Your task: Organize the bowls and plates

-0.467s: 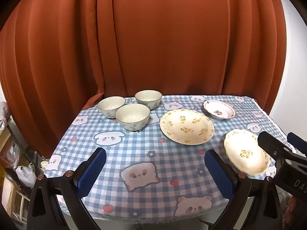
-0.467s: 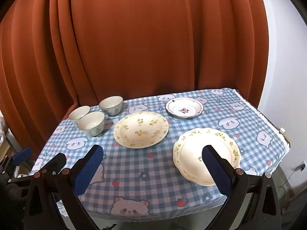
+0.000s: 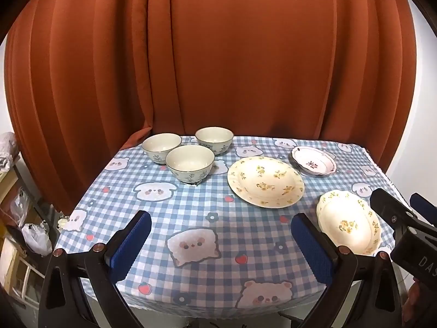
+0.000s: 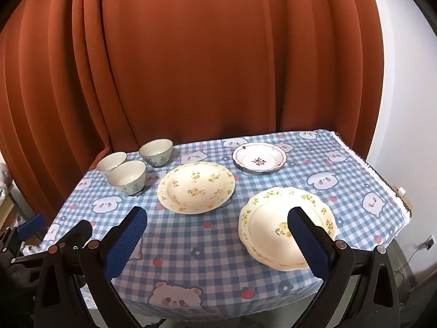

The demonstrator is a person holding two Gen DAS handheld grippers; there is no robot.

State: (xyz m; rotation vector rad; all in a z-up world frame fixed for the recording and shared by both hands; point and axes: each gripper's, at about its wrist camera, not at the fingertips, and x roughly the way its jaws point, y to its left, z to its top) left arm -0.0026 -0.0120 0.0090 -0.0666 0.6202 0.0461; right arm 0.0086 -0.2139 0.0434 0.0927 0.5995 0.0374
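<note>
Three pale bowls stand at the table's far left: a near one (image 3: 189,165) (image 4: 127,175), a left one (image 3: 161,147) (image 4: 111,163) and a far one (image 3: 214,139) (image 4: 156,151). A round yellow-flowered plate (image 3: 265,180) (image 4: 196,186) lies mid-table. A scalloped yellow-flowered plate (image 3: 348,221) (image 4: 275,218) lies near right. A small plate with a red flower (image 3: 313,160) (image 4: 259,159) lies far right. My left gripper (image 3: 221,242) is open and empty above the near edge. My right gripper (image 4: 218,239) is open and empty, its right finger over the scalloped plate.
A blue checked tablecloth with bear prints (image 3: 191,218) (image 4: 355,180) covers the table. An orange curtain (image 3: 218,68) hangs close behind it. Bags and clutter (image 3: 30,232) lie on the floor at the left. The right gripper's body (image 3: 404,232) shows in the left wrist view.
</note>
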